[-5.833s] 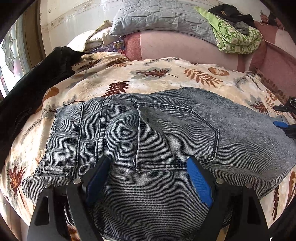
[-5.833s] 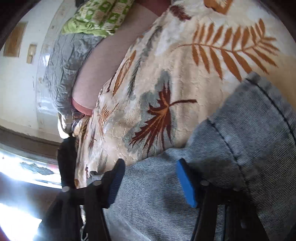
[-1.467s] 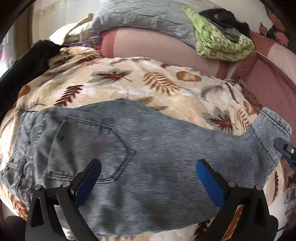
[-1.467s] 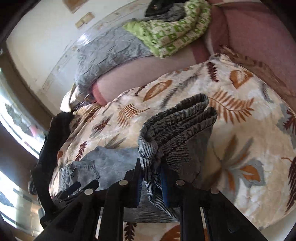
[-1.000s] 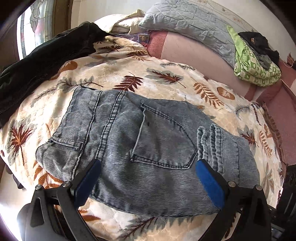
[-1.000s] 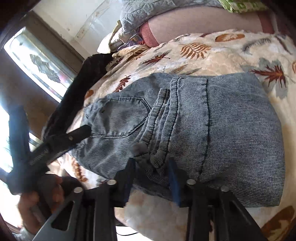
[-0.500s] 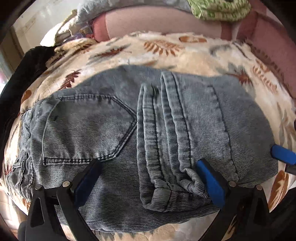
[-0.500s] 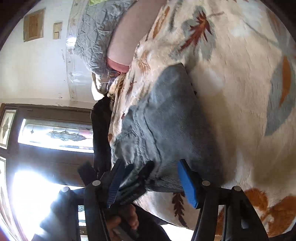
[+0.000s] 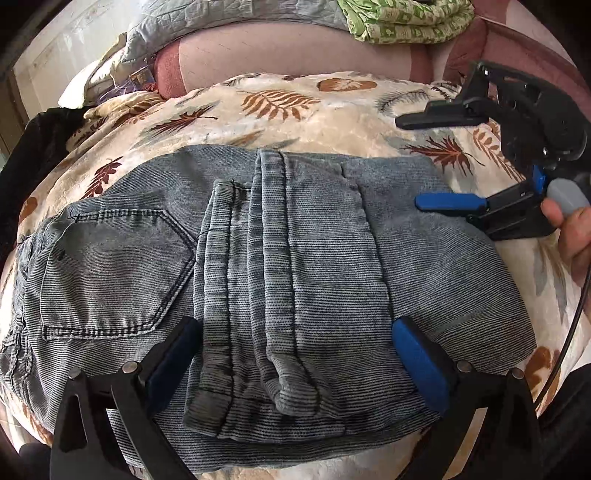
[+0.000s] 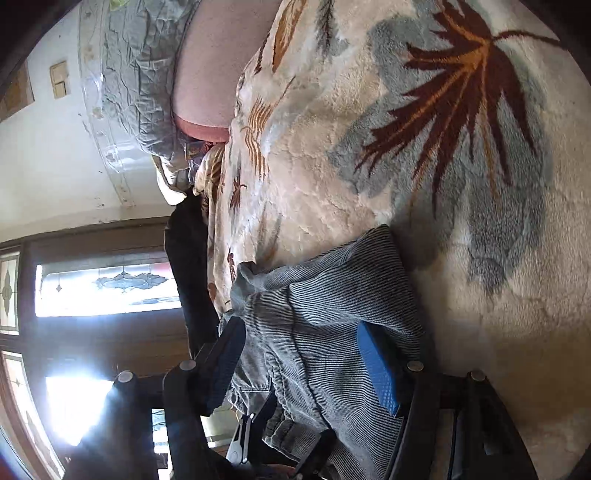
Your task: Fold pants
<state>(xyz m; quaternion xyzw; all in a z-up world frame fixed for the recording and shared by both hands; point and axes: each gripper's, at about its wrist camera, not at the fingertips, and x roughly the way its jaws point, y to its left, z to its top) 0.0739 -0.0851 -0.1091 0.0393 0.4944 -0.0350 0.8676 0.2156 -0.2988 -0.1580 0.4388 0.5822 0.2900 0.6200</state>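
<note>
Grey-blue denim pants [image 9: 295, 240] lie folded in half on a cream leaf-print blanket [image 9: 295, 110], the leg hems [image 9: 240, 387] resting beside the back pocket [image 9: 110, 266]. My left gripper [image 9: 295, 362] hovers open over the pants' near edge, its blue pads wide apart on either side of the hems. My right gripper [image 9: 408, 162], held by a hand [image 9: 576, 236], sits at the pants' right folded edge. In the right wrist view its jaws are opening, with the pants [image 10: 325, 314] lying loose between the pads of that gripper [image 10: 301, 369].
A pink cushion [image 9: 277, 55] runs along the back, with a grey quilted pillow [image 9: 229, 18] and a green patterned bundle [image 9: 402, 18] on it. A black garment [image 9: 40, 136] lies at the left. A cable [image 9: 569, 332] hangs at the right.
The right gripper carried the leg hems over onto the seat, let them go and drew back to the right folded edge. The left gripper stayed open and came down closer to the pants.
</note>
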